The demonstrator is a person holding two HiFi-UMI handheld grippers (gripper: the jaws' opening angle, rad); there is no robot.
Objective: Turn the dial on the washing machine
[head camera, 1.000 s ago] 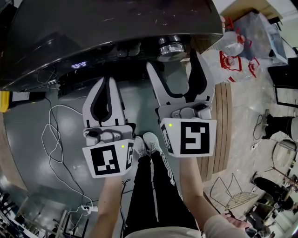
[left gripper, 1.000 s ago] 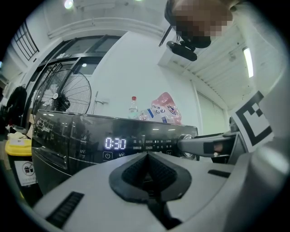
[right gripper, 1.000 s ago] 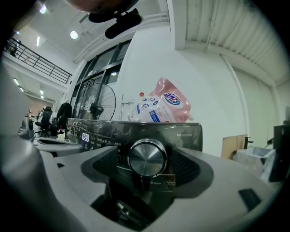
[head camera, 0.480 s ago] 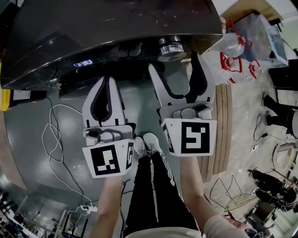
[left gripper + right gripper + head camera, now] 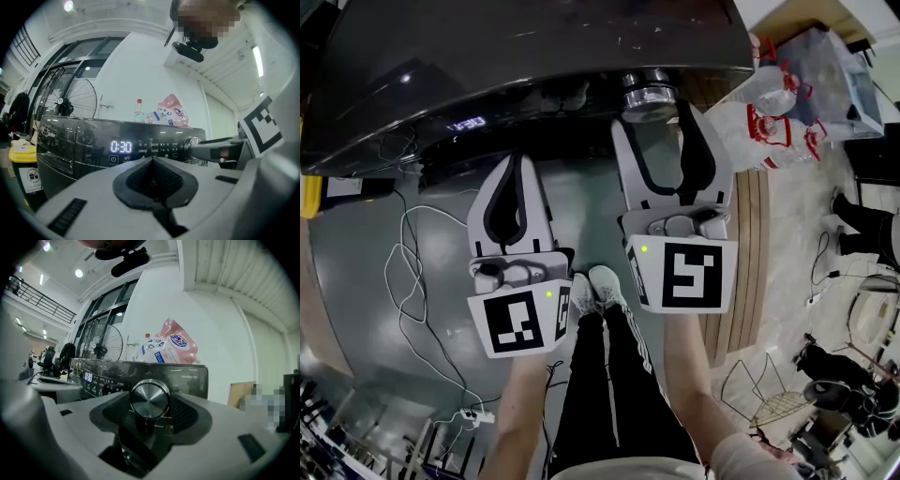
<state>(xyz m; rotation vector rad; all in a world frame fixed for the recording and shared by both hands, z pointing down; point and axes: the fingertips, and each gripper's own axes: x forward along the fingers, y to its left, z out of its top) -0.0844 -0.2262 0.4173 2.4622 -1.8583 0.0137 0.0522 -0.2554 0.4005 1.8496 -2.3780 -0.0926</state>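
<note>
Two grippers are being held up to the washer [image 5: 534,56], one idle and one working.

Left gripper [image 5: 517,161]: jaws are being held fully together with nothing between them. It is being parked short of the front panel and apart from it. Judged reason: the display [image 5: 121,146], reading 0:30, is being left in plain sight so that a change of setting can be read off.

Dial [image 5: 149,400]: it is being found at the right end of the panel, right of the display and under the washer's top edge.

Right gripper [image 5: 655,114]: jaws are being held narrowed to about the dial's width, one on each side. The pads [image 5: 113,412] appear to be meeting its rim on both sides. Firmness of grip cannot be judged. The gripper is being pointed straight along the dial's axis. Judged reason: a roll of the wrist is thus being passed squarely to the dial, with little chance of the pads sliding off. No rotation can be read from one moment.

Pouch [image 5: 176,345]: it is being stored on the washer's top, behind the dial and well clear of both grippers.
</note>
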